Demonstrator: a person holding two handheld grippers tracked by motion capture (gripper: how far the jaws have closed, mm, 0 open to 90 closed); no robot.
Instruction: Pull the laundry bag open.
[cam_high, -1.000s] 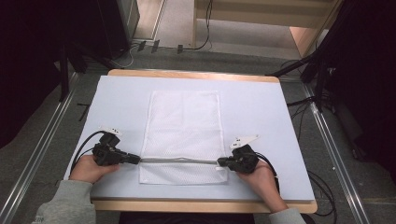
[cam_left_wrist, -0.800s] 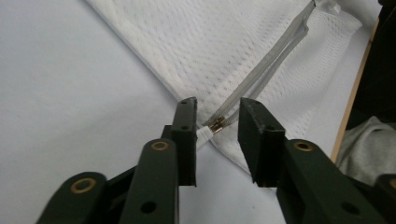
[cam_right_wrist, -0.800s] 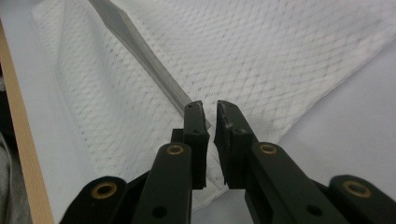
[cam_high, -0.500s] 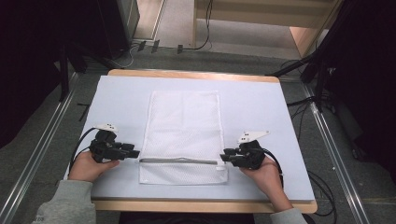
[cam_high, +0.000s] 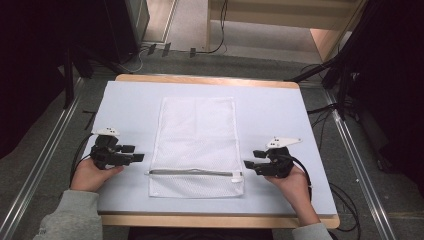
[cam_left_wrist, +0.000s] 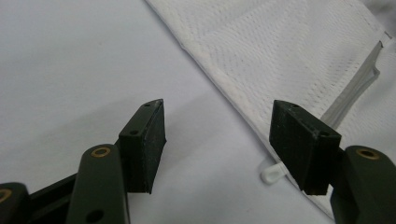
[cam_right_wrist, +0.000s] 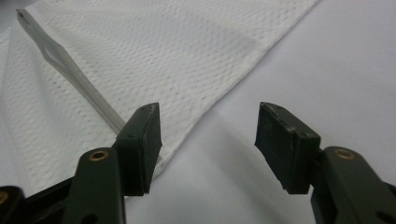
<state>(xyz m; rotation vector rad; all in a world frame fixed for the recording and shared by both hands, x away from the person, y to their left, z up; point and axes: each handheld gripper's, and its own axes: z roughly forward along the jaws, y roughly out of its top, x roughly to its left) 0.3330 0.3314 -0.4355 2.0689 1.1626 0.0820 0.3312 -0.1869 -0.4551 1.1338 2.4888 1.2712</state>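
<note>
A white mesh bag (cam_high: 197, 140) lies flat in the middle of the table, its grey zipper (cam_high: 192, 172) running across near the front end. My left gripper (cam_high: 135, 153) rests just left of the bag's zipper end and is open. Its jaws have just been opening, with nothing gripped between them. My right gripper (cam_high: 253, 158) sits just right of the other zipper end, also open after its jaws have just been opening. In the left gripper view the left gripper (cam_left_wrist: 217, 135) faces the bag's hem (cam_left_wrist: 233, 88) and a small white tab (cam_left_wrist: 273, 173). In the right gripper view the right gripper (cam_right_wrist: 208, 137) faces the bag's corner (cam_right_wrist: 163, 51).
A pale cover (cam_high: 280, 115) spreads over the wooden table (cam_high: 210, 220). Cables (cam_high: 345, 200) trail from both grippers off the table's sides. Dark equipment (cam_high: 50, 55) stands at the far left and a wooden frame (cam_high: 320, 35) at the back.
Both grippers were shut at the zipper's two ends; they have let go, opened wide and drawn outward from the bag. The bag lies flat where it was.
</note>
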